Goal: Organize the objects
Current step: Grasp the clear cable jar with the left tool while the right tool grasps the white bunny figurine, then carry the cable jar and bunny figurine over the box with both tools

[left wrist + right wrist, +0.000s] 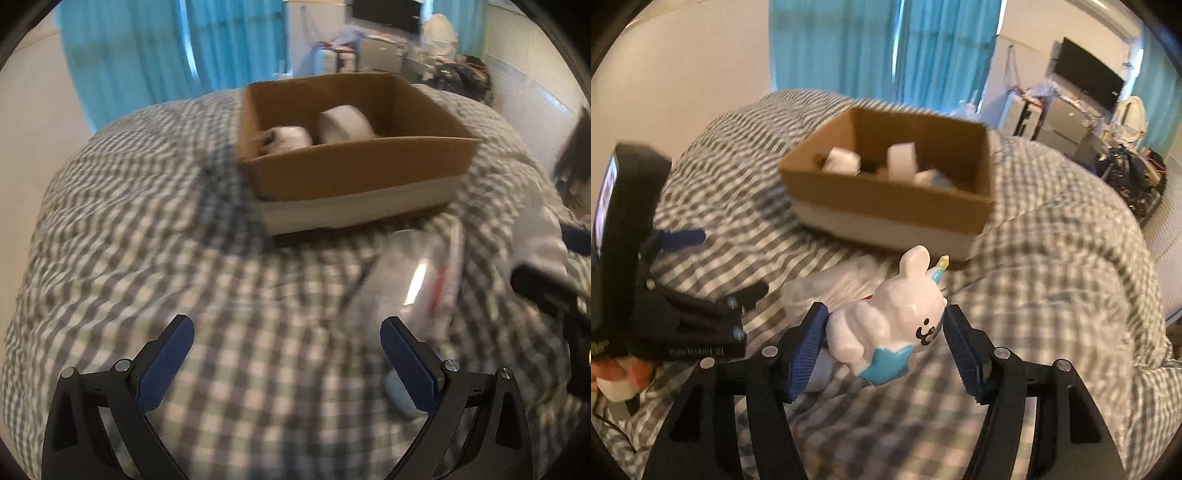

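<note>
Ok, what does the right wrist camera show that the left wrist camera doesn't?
Only the right wrist view shows the white rabbit figurine held between the right gripper fingers, plus the left gripper seen from the side. Only the left wrist view shows the left gripper from behind, open with nothing between its fingers. Both show the cardboard box with white items inside, the clear plastic bag in front of it, and the checkered bedcover.

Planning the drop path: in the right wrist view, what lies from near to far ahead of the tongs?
Right tongs shut on the rabbit figurine → clear plastic bag → cardboard box → blue curtains.
</note>
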{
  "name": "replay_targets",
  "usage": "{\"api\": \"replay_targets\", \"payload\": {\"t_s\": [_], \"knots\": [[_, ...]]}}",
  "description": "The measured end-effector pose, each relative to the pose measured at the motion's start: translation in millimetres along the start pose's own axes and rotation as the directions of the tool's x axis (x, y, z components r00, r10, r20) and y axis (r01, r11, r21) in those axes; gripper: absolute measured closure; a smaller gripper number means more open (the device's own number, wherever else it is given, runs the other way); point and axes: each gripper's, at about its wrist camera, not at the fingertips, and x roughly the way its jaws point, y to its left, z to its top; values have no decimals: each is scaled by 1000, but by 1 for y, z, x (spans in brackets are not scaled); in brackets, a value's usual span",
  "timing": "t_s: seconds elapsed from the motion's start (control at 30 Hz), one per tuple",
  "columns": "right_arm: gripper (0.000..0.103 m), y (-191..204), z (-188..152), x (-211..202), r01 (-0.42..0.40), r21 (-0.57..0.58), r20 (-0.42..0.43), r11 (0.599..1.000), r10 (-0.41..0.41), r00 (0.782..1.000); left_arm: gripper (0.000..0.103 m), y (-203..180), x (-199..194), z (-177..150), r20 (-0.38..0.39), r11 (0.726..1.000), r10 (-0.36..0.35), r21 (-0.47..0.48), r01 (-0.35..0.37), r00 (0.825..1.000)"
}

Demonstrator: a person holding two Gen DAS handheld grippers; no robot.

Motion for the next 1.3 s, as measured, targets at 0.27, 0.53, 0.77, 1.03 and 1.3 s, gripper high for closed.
{"api": "replay_targets", "payload": {"t_s": [0.27,0.53,0.77,1.03,1.3], "knots": [[39,-25,6,-3,33,43,22,999,-34,999,0,-43,19,16,5,991,-84,106,83,996],[39,-31,3,5,17,57,13,998,-17,1000,1,-54,64,16,-67,986,-120,107,127,990],[39,-25,-2,13,23,44,-12,999,-22,1000,39,-55,76,14,-95,976,-187,96,196,978],[39,-22,0,-2,45,41,20,998,-46,999,40,-36,43,12,-62,985,-165,33,168,984],[39,-9,1,-25,45,28,60,999,-46,997,40,-5,-18,14,47,990,-134,-44,136,990]]}}
